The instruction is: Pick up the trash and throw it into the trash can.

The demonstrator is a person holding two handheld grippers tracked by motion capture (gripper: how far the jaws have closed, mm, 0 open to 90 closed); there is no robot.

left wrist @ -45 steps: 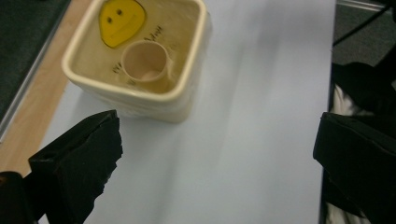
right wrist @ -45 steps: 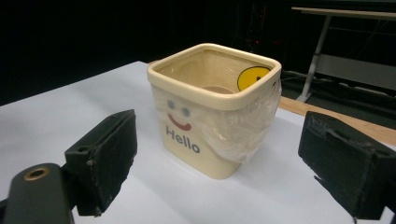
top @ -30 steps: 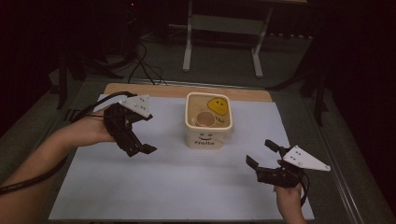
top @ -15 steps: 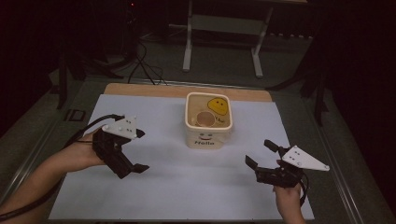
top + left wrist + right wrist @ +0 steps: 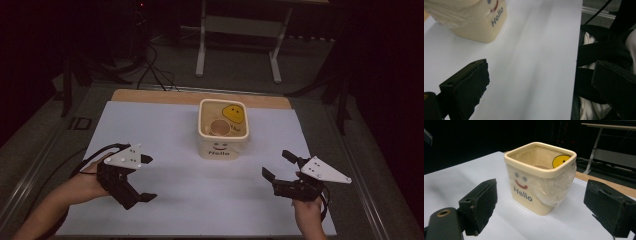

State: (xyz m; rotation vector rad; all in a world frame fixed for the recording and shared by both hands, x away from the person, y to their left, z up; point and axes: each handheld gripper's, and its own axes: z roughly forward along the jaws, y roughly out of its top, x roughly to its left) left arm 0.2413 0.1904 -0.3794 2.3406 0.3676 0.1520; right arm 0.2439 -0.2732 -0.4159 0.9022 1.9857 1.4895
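A cream tub (image 5: 223, 131) marked "Hello" stands on the white table (image 5: 165, 130) near the middle of its far edge. The left gripper (image 5: 142, 178) and right gripper (image 5: 280, 165), jaws apart, hover near the front corners.

The left gripper (image 5: 142, 177) has drawn back from beside the cream bin (image 5: 222, 131) — toward the table's near-left edge, jaws seemingly as wide as before.

A dim room is seen: a white-legged table (image 5: 240, 30) stands on grey floor (image 5: 165, 65), where black cables (image 5: 150, 70) are strewn.
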